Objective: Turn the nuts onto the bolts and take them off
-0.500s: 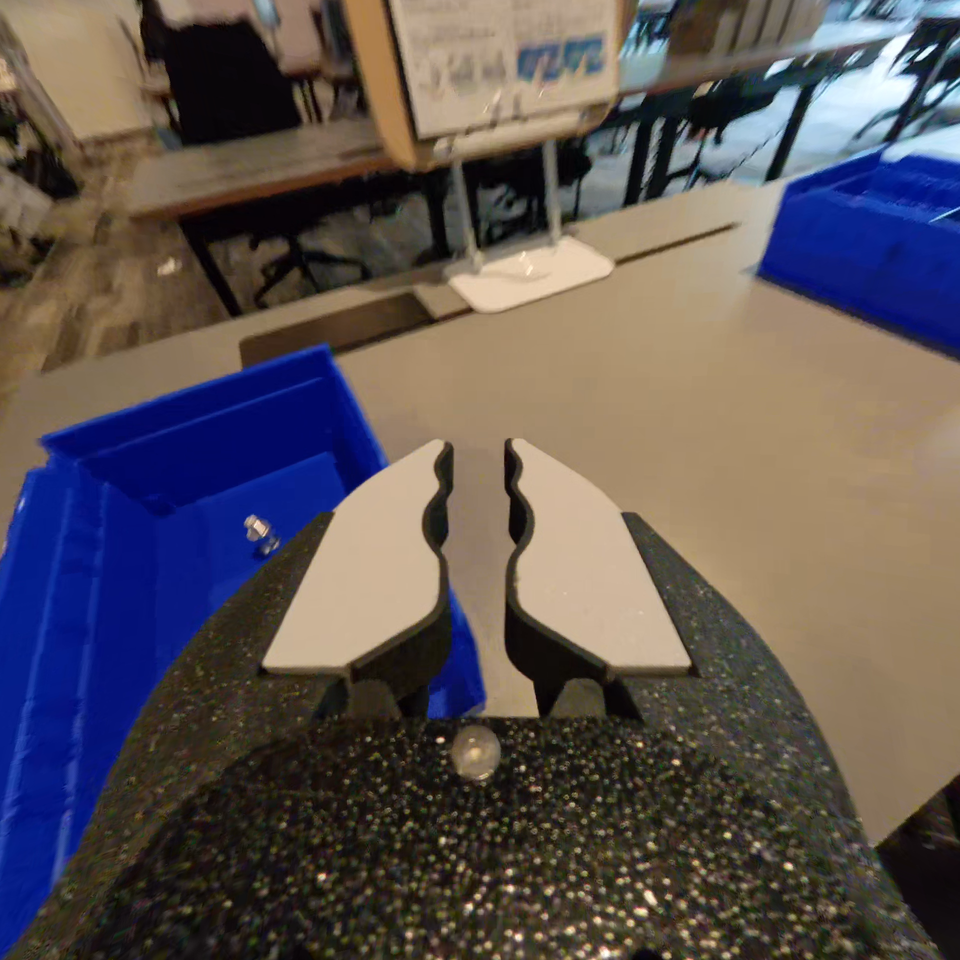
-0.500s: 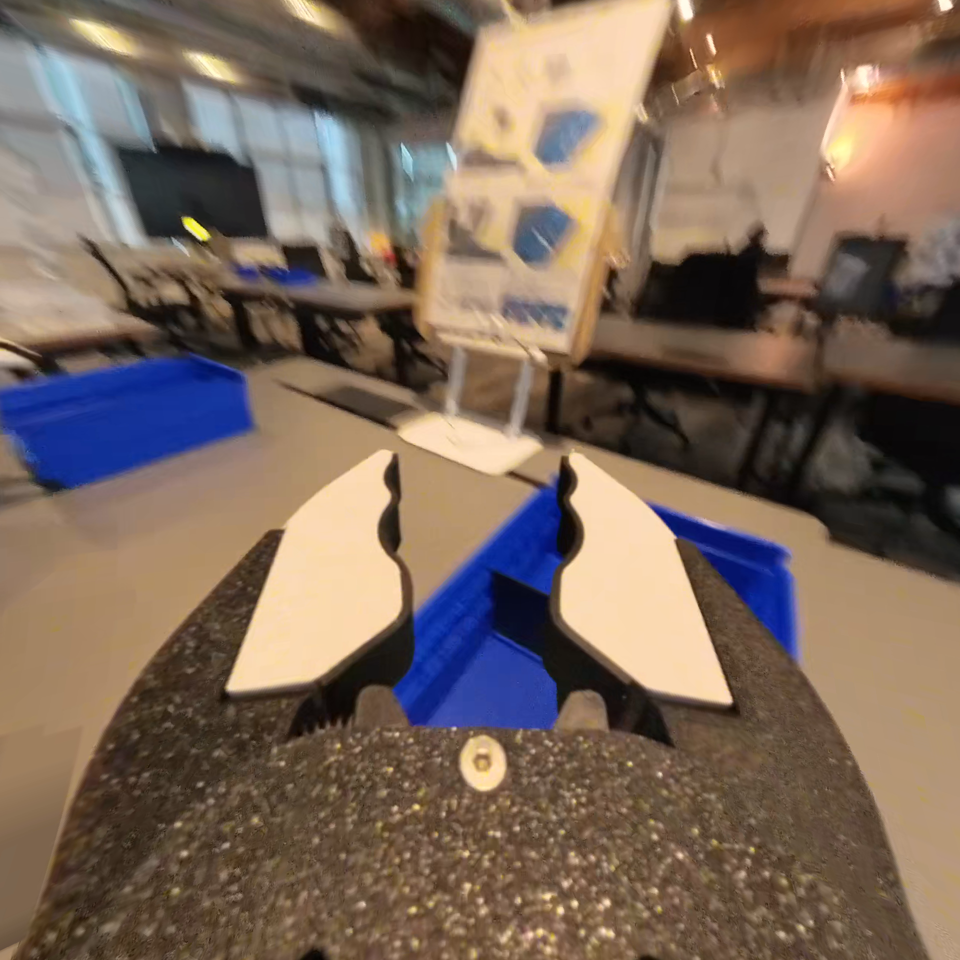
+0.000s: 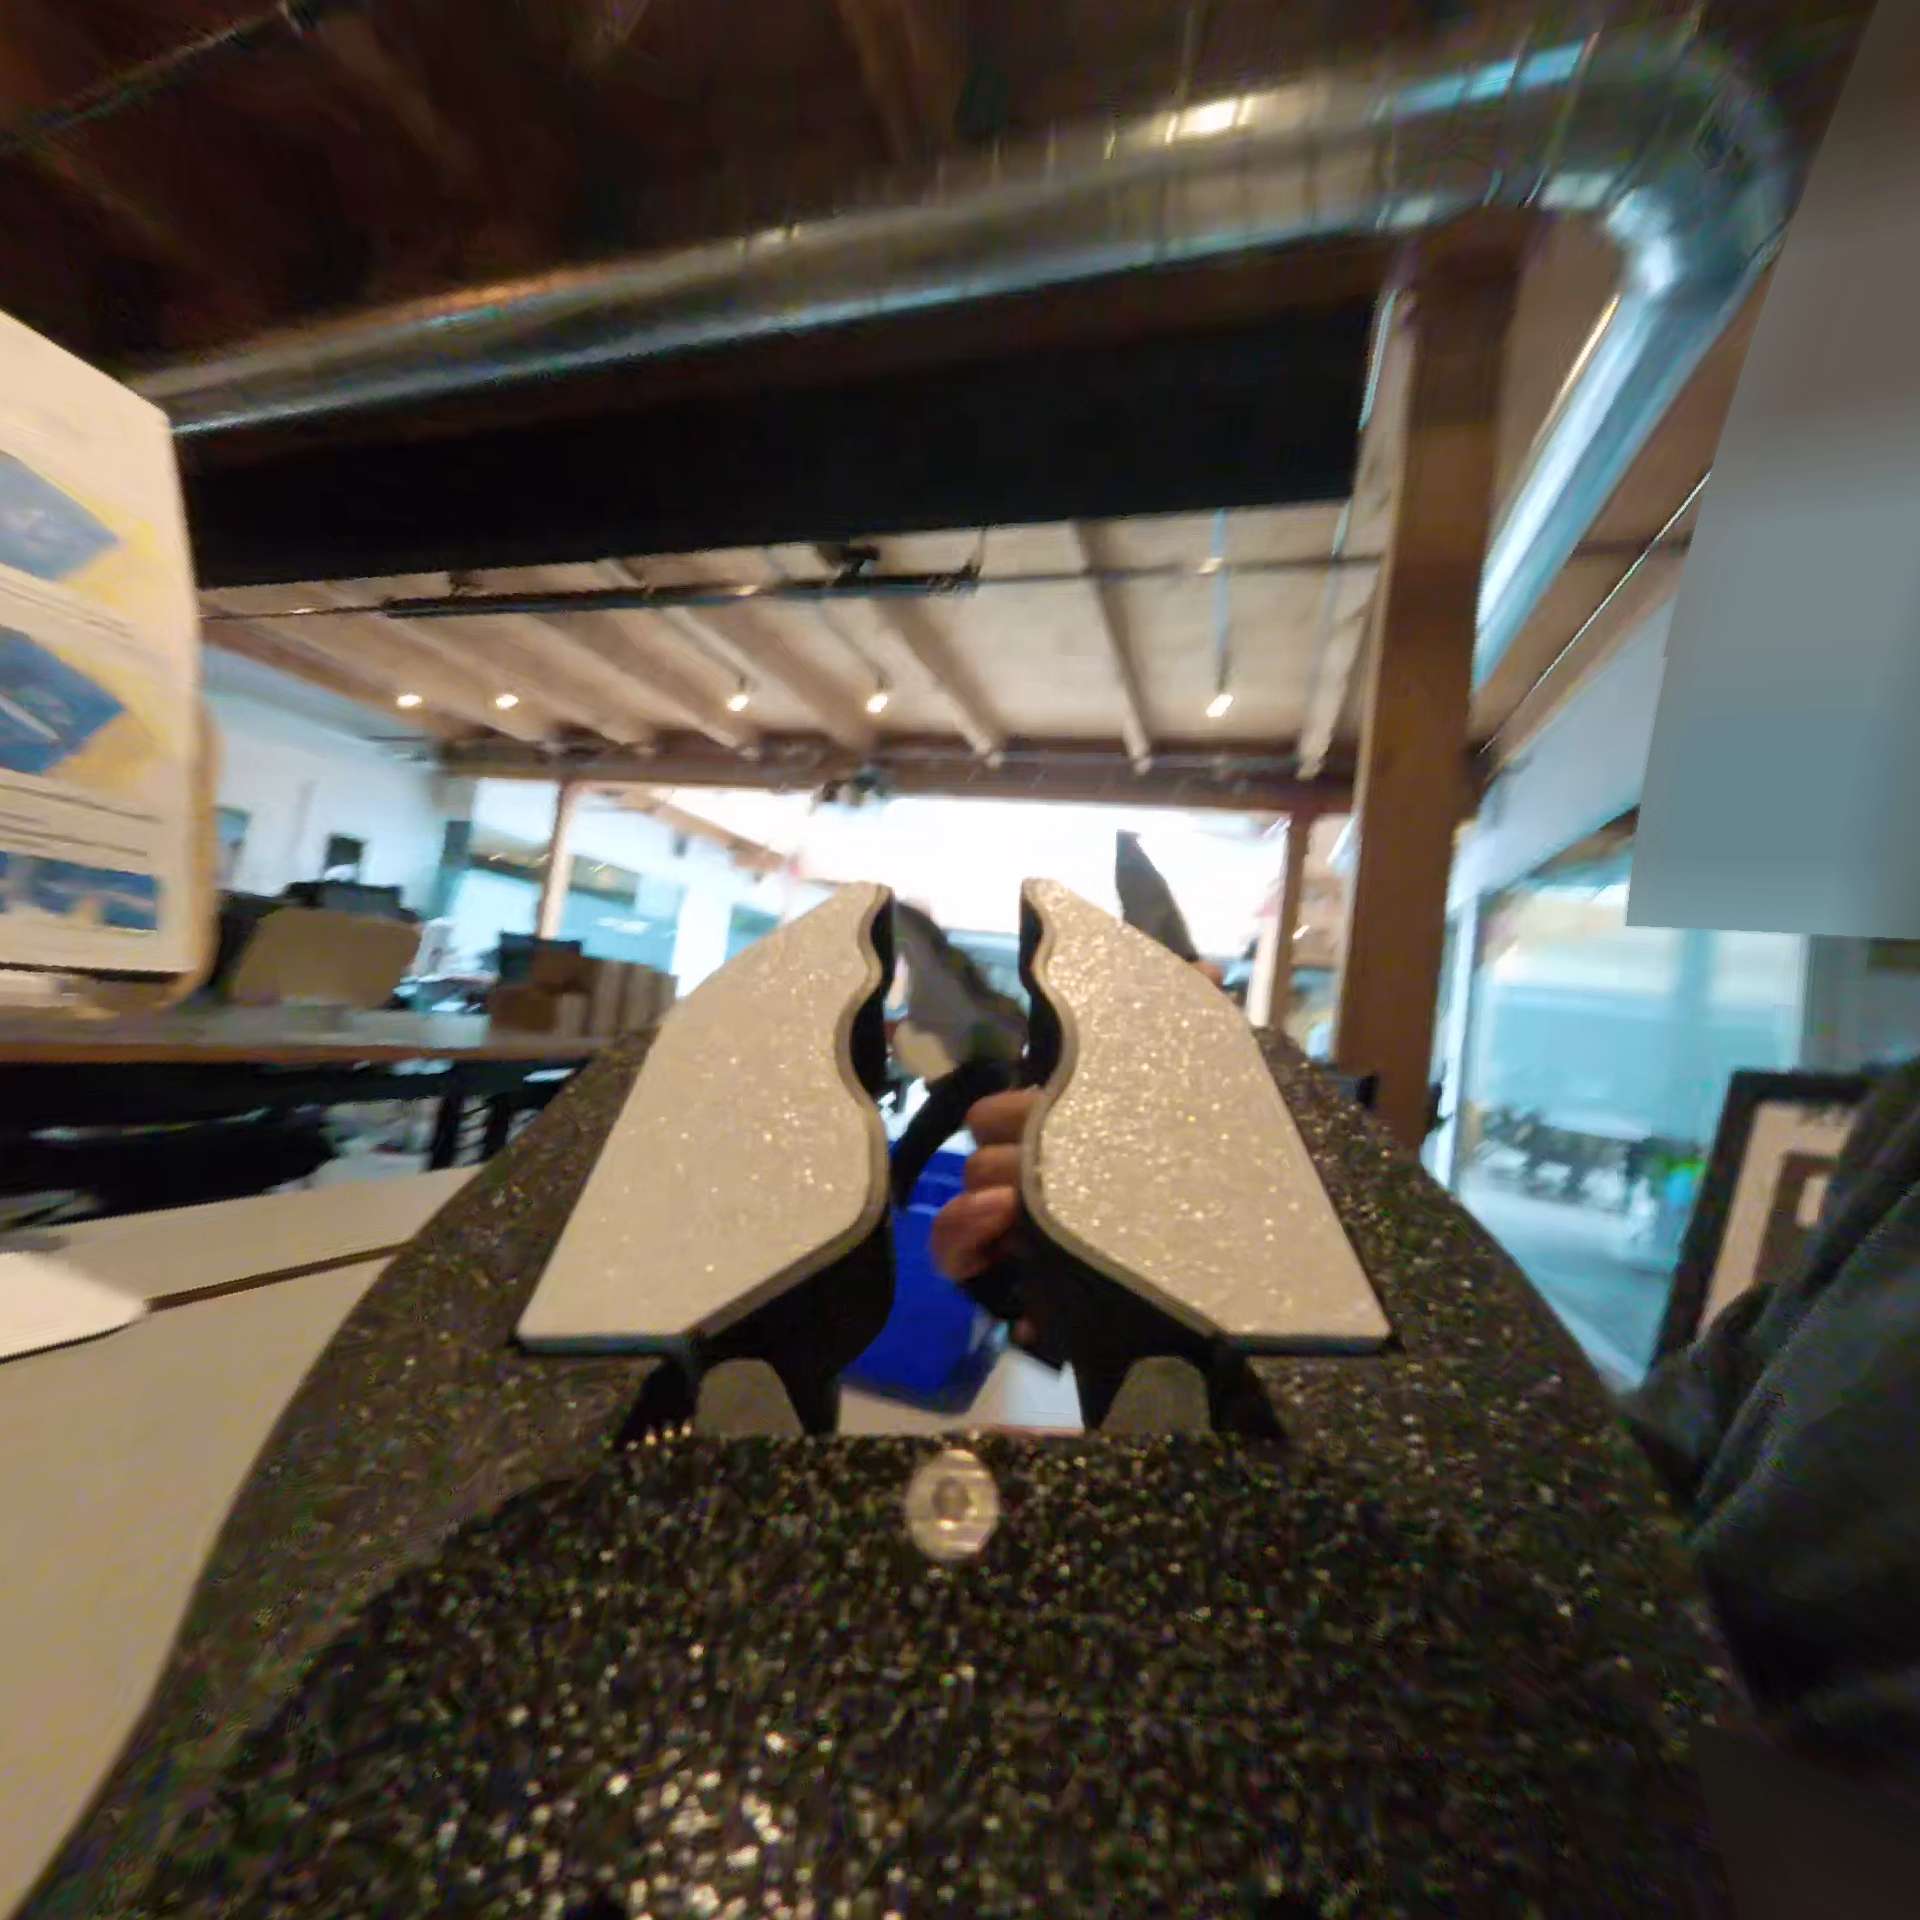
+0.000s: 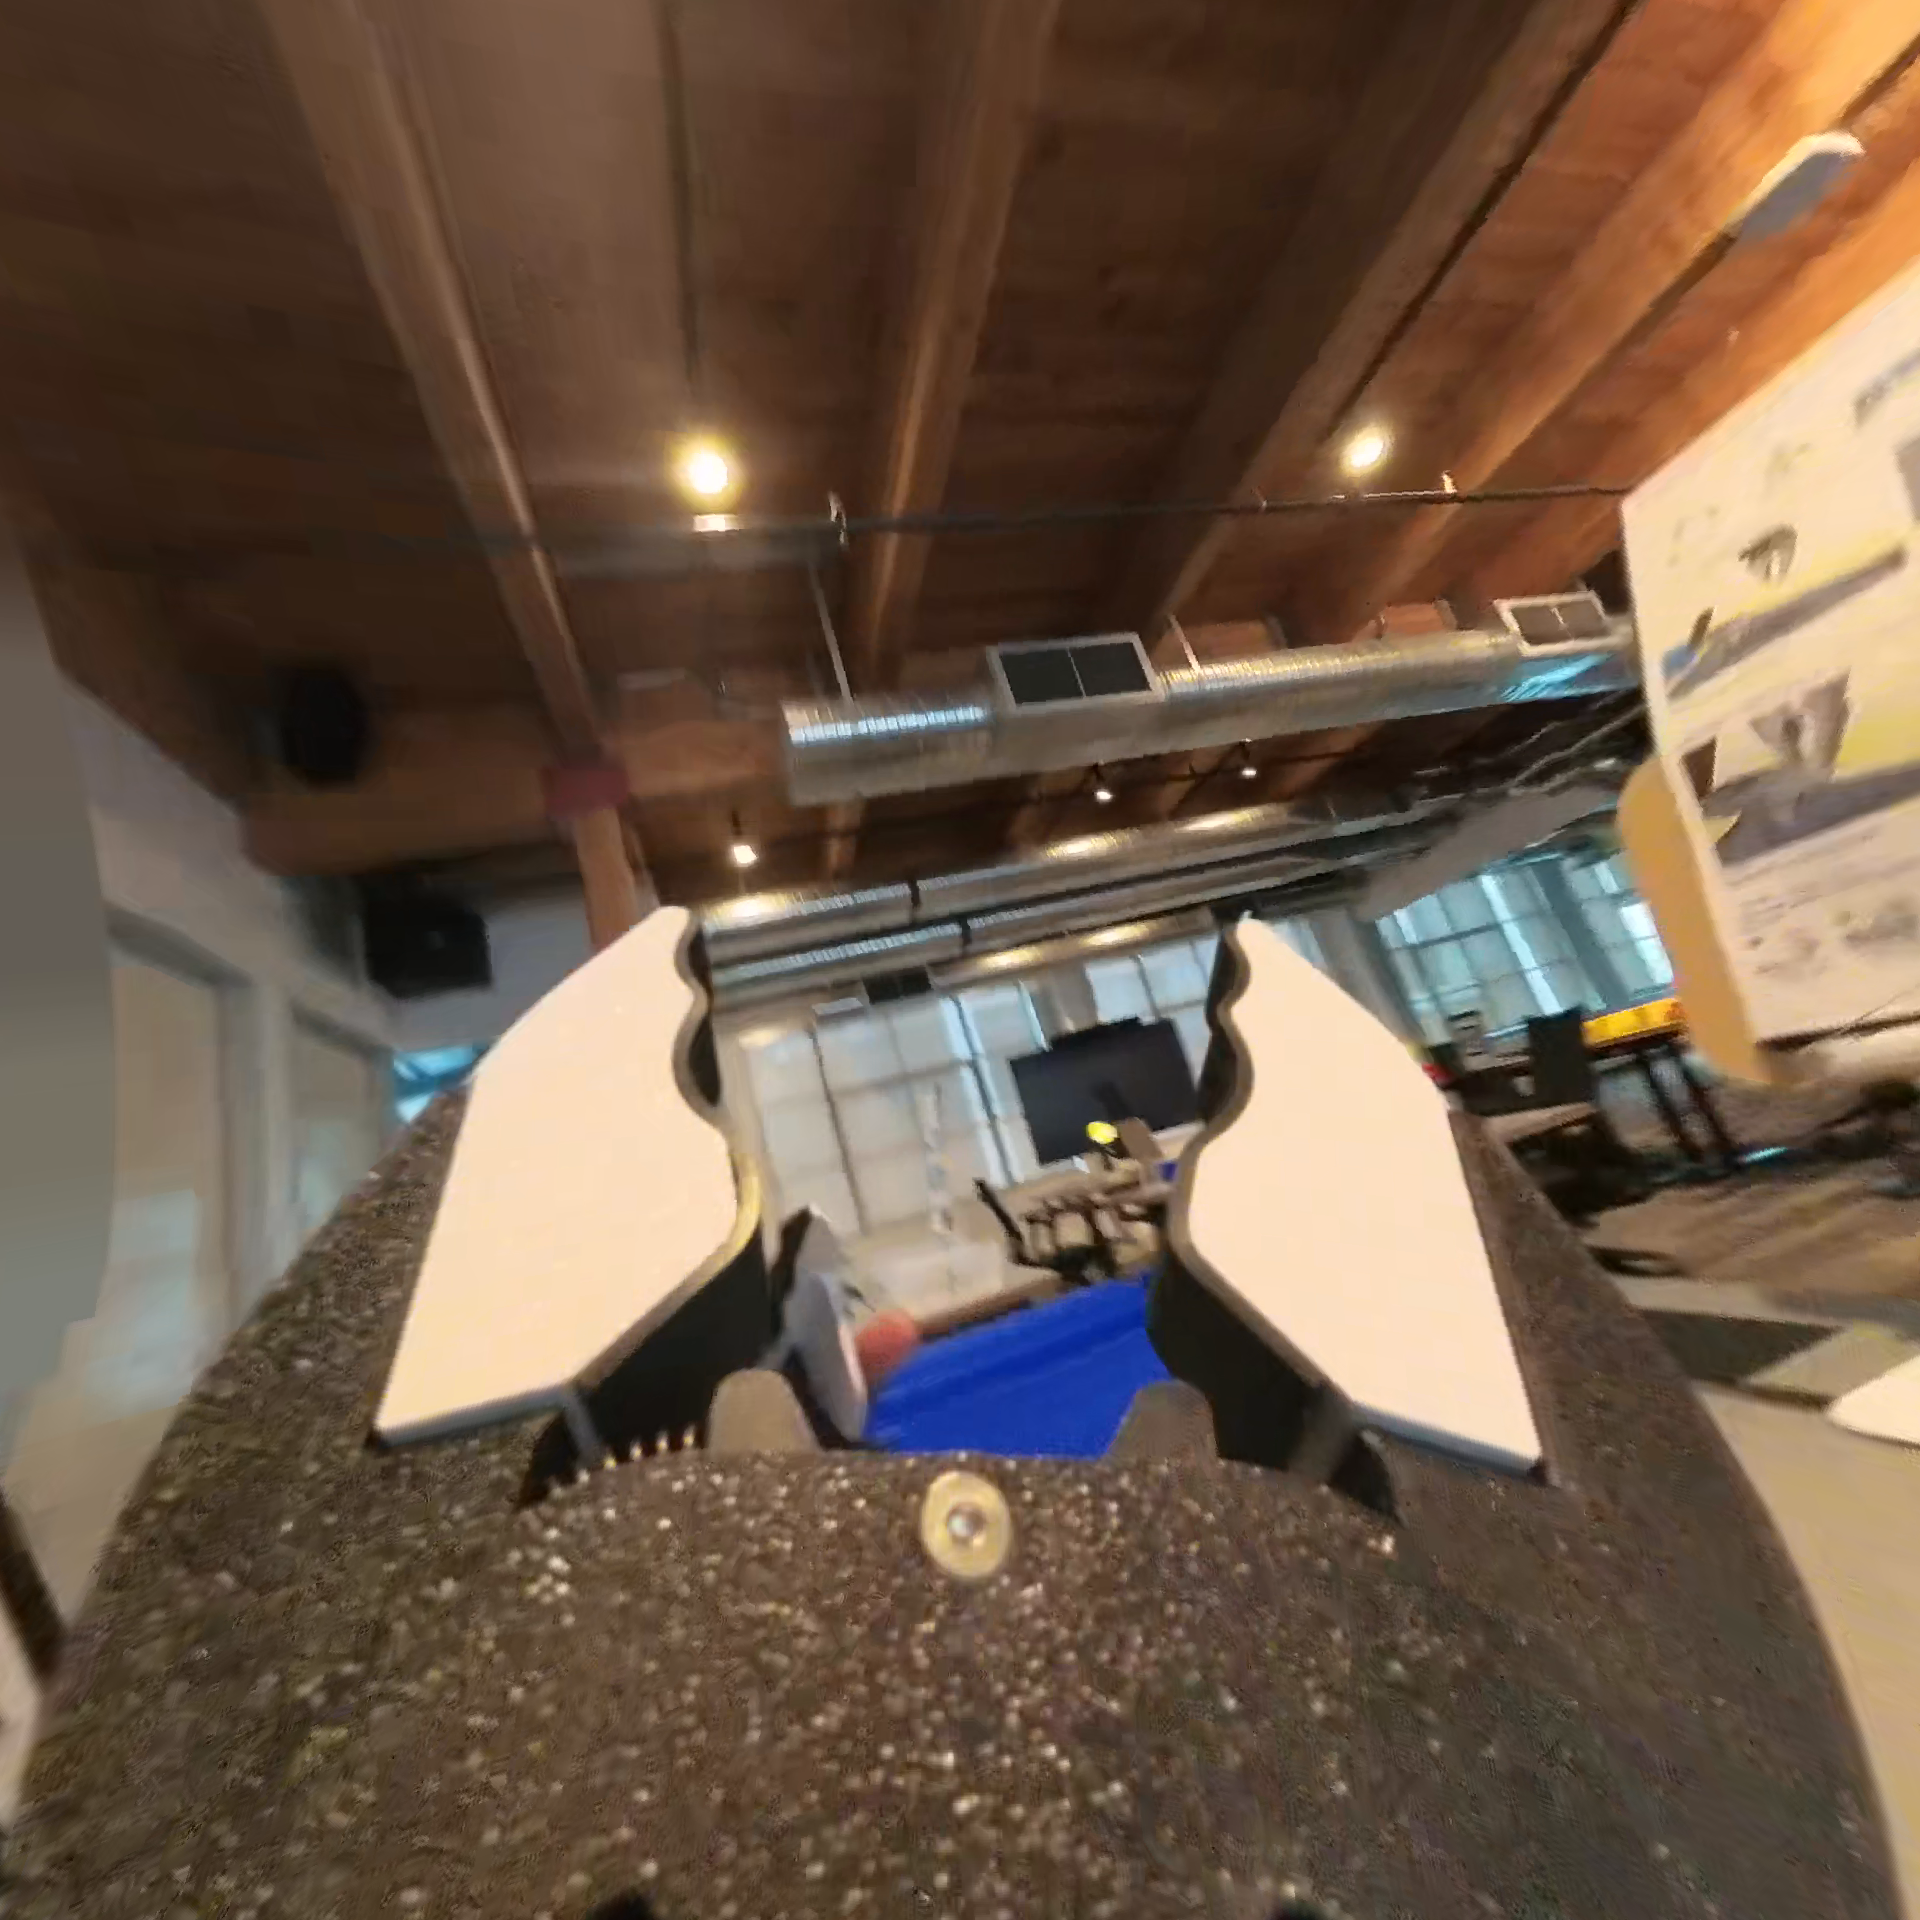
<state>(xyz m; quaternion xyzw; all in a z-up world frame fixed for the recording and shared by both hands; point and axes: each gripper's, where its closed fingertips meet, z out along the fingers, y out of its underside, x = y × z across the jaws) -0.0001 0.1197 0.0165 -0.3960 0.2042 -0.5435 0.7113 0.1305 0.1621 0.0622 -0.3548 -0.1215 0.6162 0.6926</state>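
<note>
No nut or bolt shows in either view. My left gripper (image 3: 956, 914) points level across the table (image 3: 156, 1403), tilted slightly up. Its jaws stand a narrow gap apart with nothing between them. Beyond that gap a hand (image 3: 987, 1174) holds the other gripper, one grey finger (image 3: 1148, 894) raised, above a blue bin (image 3: 920, 1299). My right gripper (image 4: 961, 935) is wide open and empty, tilted up toward the wooden ceiling. Low between its fingers lie a blue bin (image 4: 1018, 1371) and part of the other gripper (image 4: 826, 1340).
A poster board on a stand is at the left in the left wrist view (image 3: 83, 675) and at the right in the right wrist view (image 4: 1787, 675). A dark sleeve (image 3: 1818, 1351) is close on the right. Desks and chairs stand farther back.
Both grippers have swung upward, from looking down at the table and bins to looking across the room and at the ceiling. The right jaws have opened wider. The nut in the left bin is out of view.
</note>
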